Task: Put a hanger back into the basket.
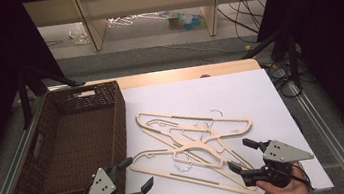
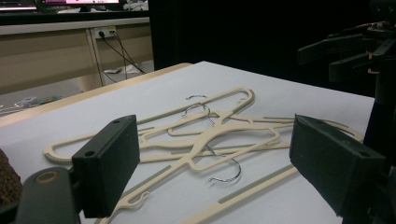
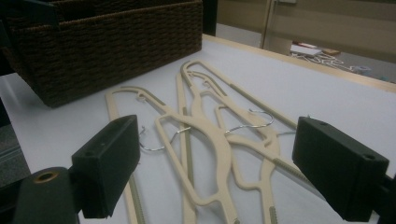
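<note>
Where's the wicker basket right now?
In the high view, the dark brown wicker basket stands on the table's left side, beside the pile of cream hangers on the white sheet, just beyond the left tool.

Cream plastic hangers (image 1: 193, 142) with thin metal hooks (image 2: 224, 169), several tangled in loose overlapping pile, lying flat on white tabletop (image 1: 240, 93), just right of brown wicker basket (image 1: 72, 140).
</note>
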Demonstrator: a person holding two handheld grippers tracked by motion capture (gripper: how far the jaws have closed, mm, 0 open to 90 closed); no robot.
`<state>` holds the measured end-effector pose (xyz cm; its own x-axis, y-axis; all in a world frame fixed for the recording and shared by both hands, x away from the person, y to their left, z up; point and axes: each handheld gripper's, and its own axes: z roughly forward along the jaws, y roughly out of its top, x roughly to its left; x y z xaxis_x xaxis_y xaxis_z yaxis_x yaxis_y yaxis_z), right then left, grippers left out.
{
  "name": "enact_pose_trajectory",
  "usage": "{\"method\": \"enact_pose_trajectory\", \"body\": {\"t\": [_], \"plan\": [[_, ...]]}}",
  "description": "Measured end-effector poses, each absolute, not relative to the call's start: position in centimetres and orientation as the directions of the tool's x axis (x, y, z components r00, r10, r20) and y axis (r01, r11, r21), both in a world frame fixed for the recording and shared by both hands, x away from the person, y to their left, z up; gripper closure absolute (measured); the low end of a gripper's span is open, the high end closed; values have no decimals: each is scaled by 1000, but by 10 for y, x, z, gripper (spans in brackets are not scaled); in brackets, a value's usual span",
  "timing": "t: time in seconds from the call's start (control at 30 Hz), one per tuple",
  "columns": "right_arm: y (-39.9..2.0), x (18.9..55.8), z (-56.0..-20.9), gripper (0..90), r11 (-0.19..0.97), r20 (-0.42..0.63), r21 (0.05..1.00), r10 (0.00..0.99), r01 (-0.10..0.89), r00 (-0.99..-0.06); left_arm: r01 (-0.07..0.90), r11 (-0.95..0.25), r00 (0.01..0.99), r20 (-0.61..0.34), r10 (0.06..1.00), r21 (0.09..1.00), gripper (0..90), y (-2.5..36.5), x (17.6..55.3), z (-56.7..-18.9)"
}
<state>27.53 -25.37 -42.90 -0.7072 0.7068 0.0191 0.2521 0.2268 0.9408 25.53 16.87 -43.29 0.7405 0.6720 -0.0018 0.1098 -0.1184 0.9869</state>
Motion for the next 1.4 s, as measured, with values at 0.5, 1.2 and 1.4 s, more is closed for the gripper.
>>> {"method": "enact_pose_trajectory", "body": {"t": [0.5,1.2,1.4], "plan": [[-253,278,-432,171,252,30,926,691,280,-722,110,-129,745,4,667,986,160,168,255,-433],[-256,301,-442,282,365,31,863,652,350,-758,106,-145,751,16,660,984,161,167,256,-434],[-258,316,-451,347,429,57,808,626,404,-778,108,-148,754,16,657,983,162,166,256,-434]]}}
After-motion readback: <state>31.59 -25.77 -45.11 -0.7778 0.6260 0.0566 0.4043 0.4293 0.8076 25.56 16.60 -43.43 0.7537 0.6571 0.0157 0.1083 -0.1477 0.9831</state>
